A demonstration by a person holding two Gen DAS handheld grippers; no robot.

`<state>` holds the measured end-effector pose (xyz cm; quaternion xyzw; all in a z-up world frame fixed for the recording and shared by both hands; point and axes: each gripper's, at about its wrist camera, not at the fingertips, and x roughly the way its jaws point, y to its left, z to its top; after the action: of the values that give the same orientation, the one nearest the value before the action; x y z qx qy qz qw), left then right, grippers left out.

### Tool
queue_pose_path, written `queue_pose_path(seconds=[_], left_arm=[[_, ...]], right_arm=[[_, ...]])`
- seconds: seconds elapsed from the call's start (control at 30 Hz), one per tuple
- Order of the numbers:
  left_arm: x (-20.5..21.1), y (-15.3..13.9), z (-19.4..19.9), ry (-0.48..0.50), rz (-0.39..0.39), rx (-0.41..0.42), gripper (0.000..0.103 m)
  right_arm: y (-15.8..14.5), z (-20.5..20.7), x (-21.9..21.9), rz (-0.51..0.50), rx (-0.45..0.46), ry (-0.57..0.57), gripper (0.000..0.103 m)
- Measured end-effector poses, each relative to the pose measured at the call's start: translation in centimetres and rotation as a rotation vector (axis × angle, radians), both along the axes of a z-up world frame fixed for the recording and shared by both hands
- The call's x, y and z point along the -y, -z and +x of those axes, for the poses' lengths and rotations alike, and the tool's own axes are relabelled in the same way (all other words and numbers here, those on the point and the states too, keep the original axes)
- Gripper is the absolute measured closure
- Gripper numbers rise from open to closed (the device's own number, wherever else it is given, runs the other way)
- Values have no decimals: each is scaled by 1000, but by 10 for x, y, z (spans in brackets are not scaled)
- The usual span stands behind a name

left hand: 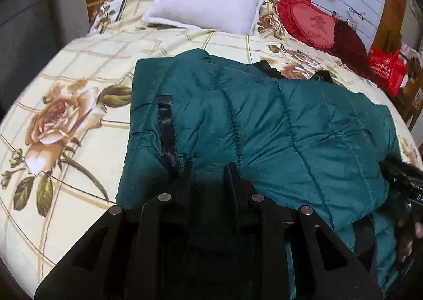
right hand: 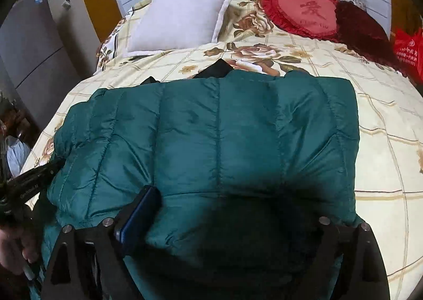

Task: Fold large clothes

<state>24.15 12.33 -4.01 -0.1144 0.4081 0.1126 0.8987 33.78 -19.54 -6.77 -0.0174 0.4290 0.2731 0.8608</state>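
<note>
A bed [left hand: 79, 67] with a rose-patterned cover fills both views, and a teal quilted jacket [right hand: 216, 146] lies folded across its near half. A white pillow [right hand: 182, 17] and a red heart cushion [right hand: 304, 12] sit at the far end. The right gripper [right hand: 224, 207] spreads wide over the jacket's near edge, while the left gripper [left hand: 210, 168] pinches the jacket's hem.

Dim foreground shadow, warped fisheye edges

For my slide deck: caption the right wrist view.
Teal quilted jacket spread on floral bedspread, right gripper wide open at its near hem.
</note>
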Motion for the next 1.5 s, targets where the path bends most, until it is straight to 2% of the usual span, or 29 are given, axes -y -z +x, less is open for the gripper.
queue_pose_path(seconds=[0.07,0.13,0.23,0.3,0.47,0.57,0.63,0.77,0.83,1.0,1.1,1.17,1.33,1.5], left_arm=[[-9,-5,-3,4,-75,-12,80],[-15,-19,-15,-2,-96,2,80],[-14,-45,-46,-16,-40,63,80],[-13,-53,-68,-13,-17,67,80],[-7,-46,-129,12,-61,0,80],[2,-44,-172,7,-61,3,80],[8,-43,-201,16,-93,11,80],[21,-41,-232,27,-117,34,80],[33,-39,-236,33,-79,43,80],[53,-27,-232,35,-30,42,80],[65,-18,-229,60,17,9,80],[74,-13,-225,73,65,-12,80],[79,-2,-223,56,97,-32,80],[80,0,-222,48,109,-32,80]], right_arm=[[-4,-1,-2,-30,-21,-7,6],[-17,-4,-4,-72,-22,2,6],[-44,-28,10,-85,37,78,6],[-59,-50,21,-90,61,104,6],[-79,-122,49,-126,107,124,6],[-84,-176,71,-101,124,125,7],[-85,-210,87,-75,141,130,6],[-79,-264,111,-39,202,129,6],[-73,-281,123,-25,261,149,6],[-55,-288,135,-3,320,215,6],[-45,-277,132,-14,270,228,6],[-44,-273,128,-1,260,212,6],[-39,-274,96,-41,265,125,6],[-37,-276,74,-85,291,93,6]])
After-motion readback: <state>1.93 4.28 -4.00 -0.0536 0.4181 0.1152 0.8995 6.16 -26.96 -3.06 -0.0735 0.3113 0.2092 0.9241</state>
